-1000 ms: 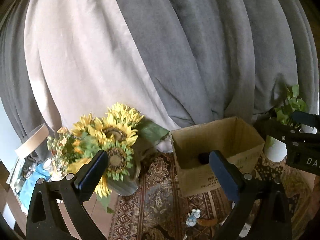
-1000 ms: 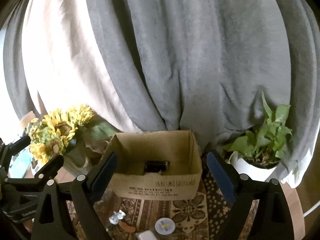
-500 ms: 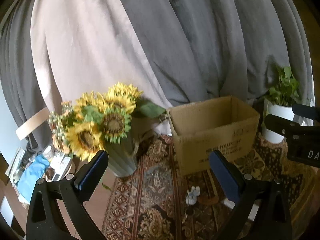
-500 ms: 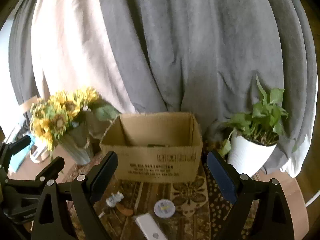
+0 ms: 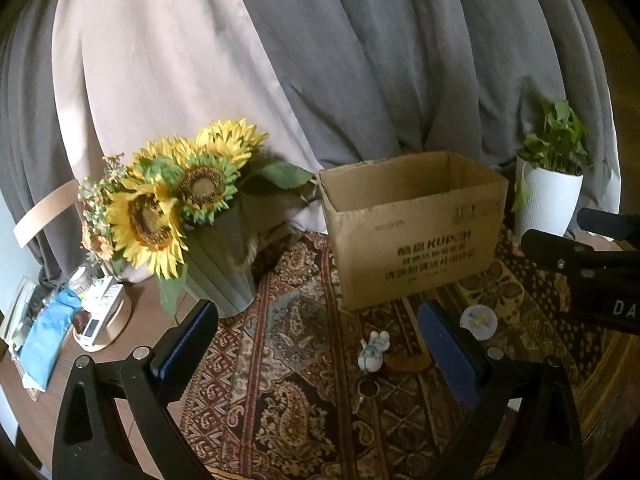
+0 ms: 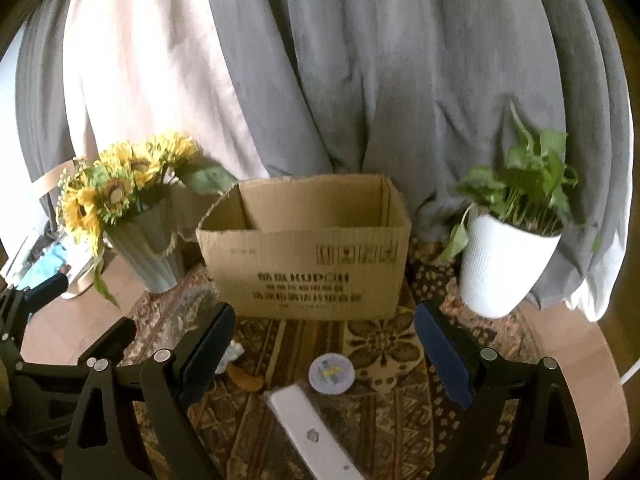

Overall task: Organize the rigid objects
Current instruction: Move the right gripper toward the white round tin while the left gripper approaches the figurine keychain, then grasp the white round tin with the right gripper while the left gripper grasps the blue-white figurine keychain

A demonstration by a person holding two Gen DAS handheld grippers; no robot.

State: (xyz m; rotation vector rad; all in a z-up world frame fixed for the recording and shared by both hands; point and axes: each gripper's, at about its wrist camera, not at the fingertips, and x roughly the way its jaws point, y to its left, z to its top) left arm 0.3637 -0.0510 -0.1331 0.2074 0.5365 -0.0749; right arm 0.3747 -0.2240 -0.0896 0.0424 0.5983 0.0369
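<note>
An open cardboard box (image 5: 416, 232) stands at the back of a patterned rug (image 5: 304, 360); it also shows in the right wrist view (image 6: 308, 256). In front of it lie a small white figurine (image 5: 374, 354), a brown flat piece (image 5: 406, 362), a round white lid (image 5: 478, 322) and a key ring (image 5: 368, 388). The right wrist view shows the lid (image 6: 331, 373), a white remote (image 6: 310, 432) and the brown piece (image 6: 244, 380). My left gripper (image 5: 316, 344) is open and empty above the rug. My right gripper (image 6: 320, 352) is open and empty above the lid.
A vase of sunflowers (image 5: 188, 216) stands left of the box. A white potted plant (image 6: 504, 256) stands right of it. Grey and beige curtains (image 5: 320, 60) hang behind. A round tray of clutter (image 5: 96, 320) sits at far left.
Both grippers have drawn back and lowered from above the box. The box inside is no longer visible, and the small objects on the rug have come into view.
</note>
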